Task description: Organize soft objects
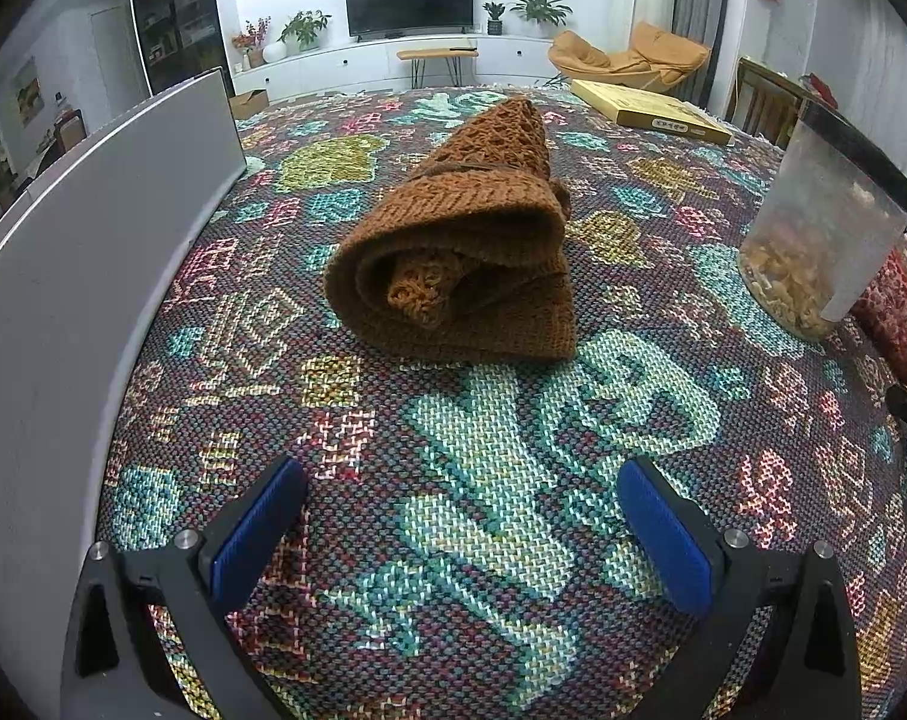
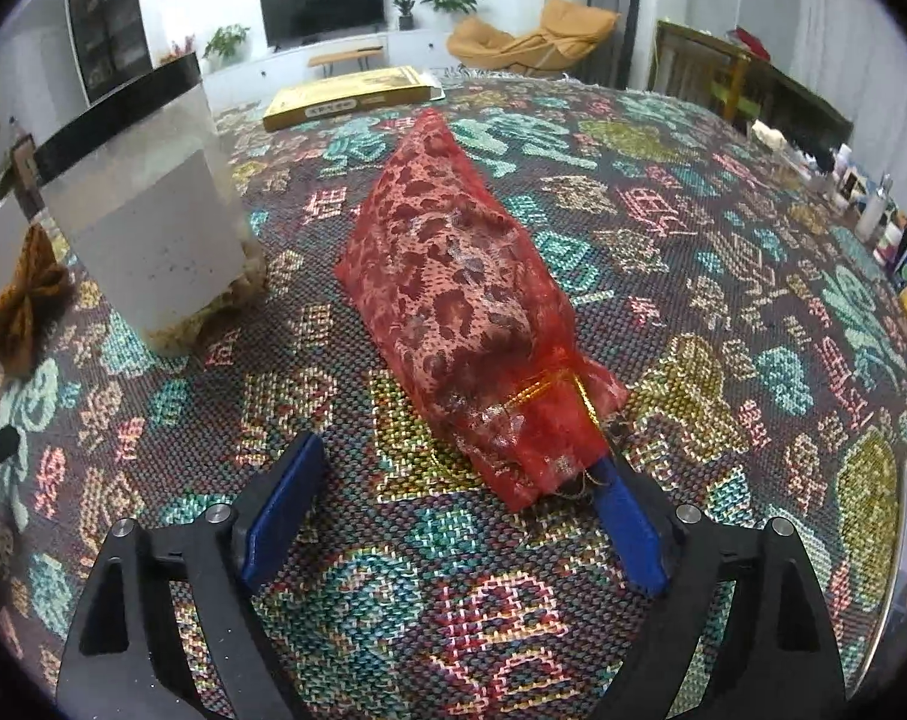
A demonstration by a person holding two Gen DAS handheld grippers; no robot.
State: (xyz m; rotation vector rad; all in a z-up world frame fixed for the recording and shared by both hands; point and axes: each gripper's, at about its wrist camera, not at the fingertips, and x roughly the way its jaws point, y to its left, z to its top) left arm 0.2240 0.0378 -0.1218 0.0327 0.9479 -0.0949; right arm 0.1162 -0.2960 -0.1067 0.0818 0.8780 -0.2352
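Observation:
A brown knitted cloth (image 1: pixel 465 240), folded into a roll, lies on the patterned tablecloth ahead of my left gripper (image 1: pixel 462 522), which is open and empty a short way in front of it. The cloth also shows at the far left of the right wrist view (image 2: pixel 24 300). A red lace pouch (image 2: pixel 459 294) with a gold drawstring lies ahead of my right gripper (image 2: pixel 456 510). That gripper is open, and the pouch's tied end rests over the tip of its right finger (image 2: pixel 624 531).
A clear plastic container (image 1: pixel 825 228) with a black lid and yellowish contents stands between the two cloths; it also shows in the right wrist view (image 2: pixel 147 216). A grey box wall (image 1: pixel 93 228) runs along the left. A flat yellow box (image 2: pixel 345 96) lies at the far edge.

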